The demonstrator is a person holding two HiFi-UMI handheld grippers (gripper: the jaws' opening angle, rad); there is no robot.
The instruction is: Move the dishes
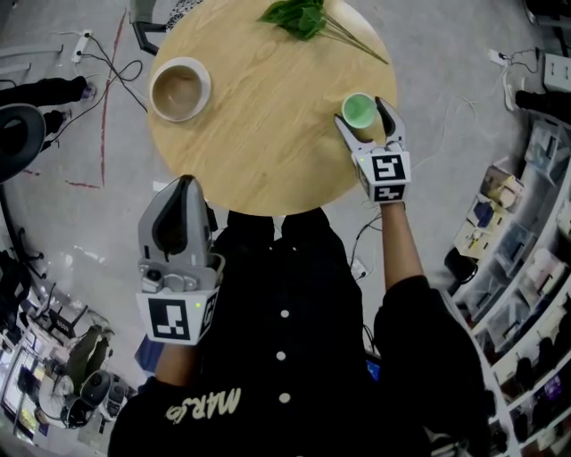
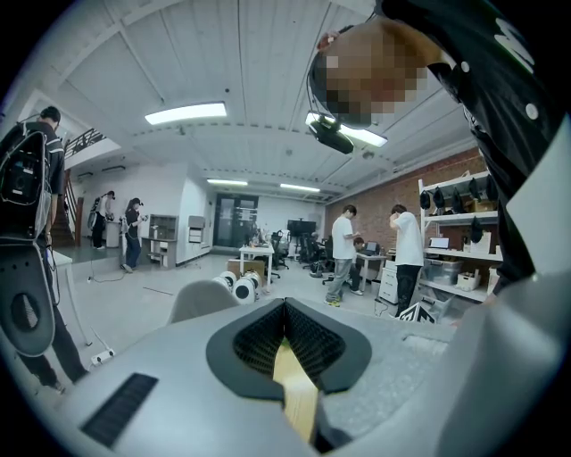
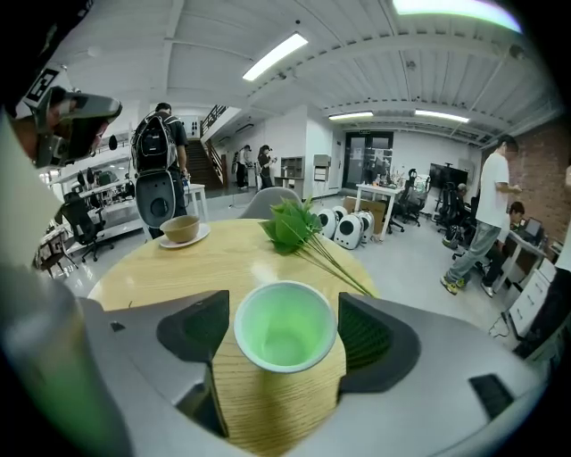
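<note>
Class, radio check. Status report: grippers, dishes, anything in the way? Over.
Left gripper shut, off the table. Right gripper open, jaws astride the cup. Bowl at table's left, untouched. Sprig beyond the cup, apart.

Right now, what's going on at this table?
A person works with two handheld grippers at a round wooden table. The right gripper has its jaws apart on either side of a green cup standing near the table's right edge; they bracket it but don't look clamped. The left gripper is shut, empty, held off the table close to the person's body. A brown bowl on a saucer sits at the table's left, a leafy sprig at the far edge.
</note>
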